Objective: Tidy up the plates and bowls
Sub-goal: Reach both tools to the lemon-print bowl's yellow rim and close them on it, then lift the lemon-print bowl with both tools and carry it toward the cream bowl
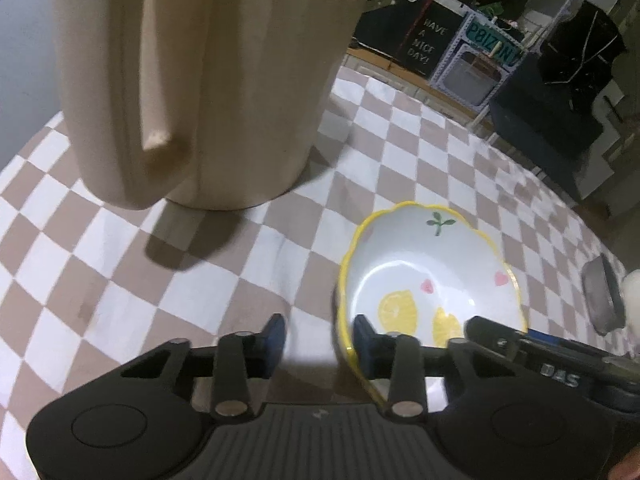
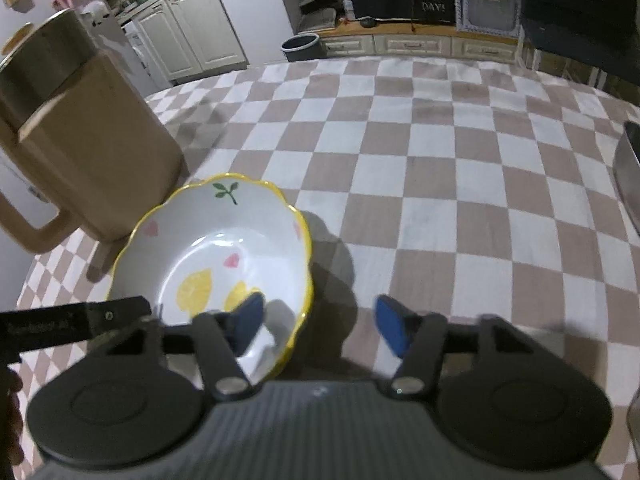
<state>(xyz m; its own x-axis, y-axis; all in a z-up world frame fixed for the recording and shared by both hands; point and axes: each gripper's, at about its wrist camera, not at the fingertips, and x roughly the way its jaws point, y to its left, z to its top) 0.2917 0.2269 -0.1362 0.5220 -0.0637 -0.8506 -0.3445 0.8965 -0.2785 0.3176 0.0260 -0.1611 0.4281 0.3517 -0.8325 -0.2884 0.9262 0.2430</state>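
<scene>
Sitting on the bench with the brown-and-white checked cloth [image 2: 420, 152] is a white china bowl with a wavy yellow rim and painted lemons and pink hearts [image 2: 224, 248]. It rests upright, close beside a tall cream plastic jug with a handle [image 1: 208, 80], but I cannot tell if the two touch.

Both grippers are at the bowl's near edge. The left gripper [image 1: 318, 336] has its blue pads on either side of the rim — one pad inside the bowl, one outside. A gap shows between the outside pad and the rim, so it is not pinching yet; its jaws are only partly spread. The right gripper [image 2: 320, 324] also sits astride the rim on the other side, one pad over the inside of the bowl and one out over the cloth. Its jaws are spread wider and do not press on the bowl.

The bowl looks hard and shiny, so I think it is slippery and would break if it fell. It is stiff and will not bend — a gentle, firm pinch on the rim should do. The wavy edge may make the pads slide, so a flat part of the wall just under the rim seems the best place to hold. Two holds on opposite sides should keep it level. At the far right edge lies a grey metal dish [image 1: 602, 292], well apart.
</scene>
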